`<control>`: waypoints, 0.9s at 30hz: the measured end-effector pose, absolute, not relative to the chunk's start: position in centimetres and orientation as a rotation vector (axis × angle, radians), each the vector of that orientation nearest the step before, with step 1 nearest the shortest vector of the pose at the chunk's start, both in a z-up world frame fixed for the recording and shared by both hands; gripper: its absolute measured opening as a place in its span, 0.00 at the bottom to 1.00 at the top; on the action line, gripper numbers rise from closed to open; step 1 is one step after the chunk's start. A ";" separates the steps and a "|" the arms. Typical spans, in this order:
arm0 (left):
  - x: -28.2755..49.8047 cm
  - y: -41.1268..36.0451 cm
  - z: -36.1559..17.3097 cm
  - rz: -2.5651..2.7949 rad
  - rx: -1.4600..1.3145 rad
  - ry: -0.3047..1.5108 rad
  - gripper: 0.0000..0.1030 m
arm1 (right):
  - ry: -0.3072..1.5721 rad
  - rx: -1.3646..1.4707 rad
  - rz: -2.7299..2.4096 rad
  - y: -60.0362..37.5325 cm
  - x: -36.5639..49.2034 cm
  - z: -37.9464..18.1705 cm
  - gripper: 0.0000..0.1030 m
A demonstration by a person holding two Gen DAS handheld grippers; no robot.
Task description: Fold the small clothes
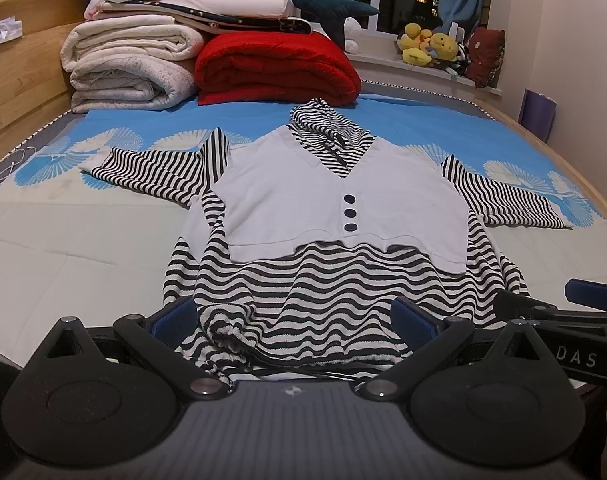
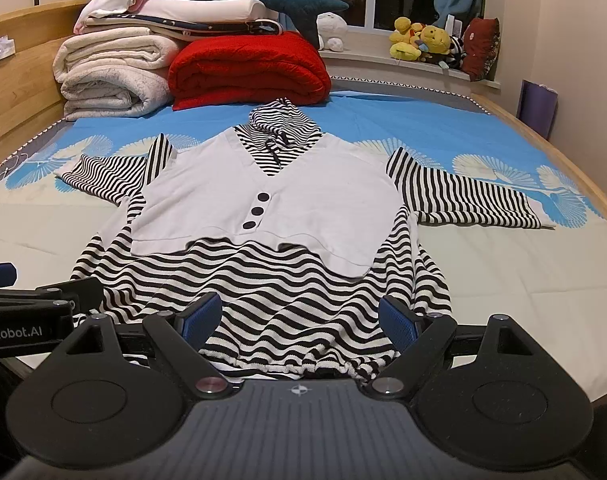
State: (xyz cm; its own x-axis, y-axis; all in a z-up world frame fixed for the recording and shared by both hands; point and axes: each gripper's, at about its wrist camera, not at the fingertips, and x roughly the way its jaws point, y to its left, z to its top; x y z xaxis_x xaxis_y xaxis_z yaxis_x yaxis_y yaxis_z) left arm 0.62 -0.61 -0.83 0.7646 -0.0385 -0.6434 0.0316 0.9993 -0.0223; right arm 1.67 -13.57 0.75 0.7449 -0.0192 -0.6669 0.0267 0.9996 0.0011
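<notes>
A small black-and-white striped hooded top with a white vest front and three dark buttons (image 1: pixel 343 208) lies face up on the bed, sleeves spread, hood pointing away. It shows the same way in the right wrist view (image 2: pixel 263 204). My left gripper (image 1: pixel 293 316) is open, its blue pads on either side of the left part of the striped hem. My right gripper (image 2: pixel 299 316) is open over the right part of the hem. Each gripper shows at the edge of the other's view. The hem's drawstring edge bunches just in front of both.
The bed (image 1: pixel 63 248) has a blue and pale cover. Rolled white blankets (image 1: pixel 127 64), a red blanket (image 1: pixel 275 68) and stacked linens sit at the far end. Plush toys (image 1: pixel 431 46) line the windowsill. A wooden rail (image 1: pixel 19 92) runs along the left.
</notes>
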 end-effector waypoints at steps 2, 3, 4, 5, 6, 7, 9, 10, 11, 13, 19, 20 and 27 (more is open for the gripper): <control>0.6 -0.6 -0.8 -0.038 -0.010 0.700 1.00 | 0.730 0.011 -0.025 -13.6 1.7 0.8 0.84; 0.6 -0.7 -0.8 -0.038 -0.010 0.701 1.00 | 0.730 0.011 -0.025 -13.6 1.6 0.8 0.84; 0.6 -0.6 -0.8 -0.039 -0.011 0.700 1.00 | 0.730 0.011 -0.025 -13.6 1.7 0.8 0.84; 0.6 -0.6 -0.8 -0.039 -0.011 0.700 1.00 | 0.730 0.011 -0.025 -13.6 1.7 0.8 0.84; 0.6 -0.6 -0.8 -0.038 -0.011 0.700 1.00 | 0.730 0.011 -0.025 -13.6 1.6 0.8 0.84; 0.6 -0.6 -0.8 -0.038 -0.011 0.701 1.00 | 0.730 0.011 -0.025 -13.6 1.7 0.8 0.84; 0.6 -0.6 -0.8 -0.039 -0.012 0.702 1.00 | 0.731 0.010 -0.025 -13.6 1.7 0.8 0.84; 0.7 -0.5 -0.8 -0.039 -0.010 0.701 1.00 | 0.730 0.010 -0.025 -13.6 1.7 0.8 0.84; 0.7 -0.5 -0.8 -0.040 -0.010 0.701 1.00 | 0.730 0.011 -0.025 -13.5 1.7 0.8 0.84; 0.7 -0.5 -0.9 -0.042 -0.009 0.701 1.00 | 0.730 0.010 -0.024 -13.5 1.7 0.8 0.84; 0.8 -0.3 -0.9 -0.042 -0.012 0.705 1.00 | 0.733 0.008 -0.023 -13.6 1.6 0.6 0.84; 0.8 -0.3 -0.9 -0.043 -0.012 0.705 1.00 | 0.733 0.008 -0.023 -13.5 1.6 0.6 0.84; 0.9 -0.1 -0.7 -0.040 -0.007 0.701 1.00 | 0.737 0.007 -0.024 -13.6 1.5 0.4 0.84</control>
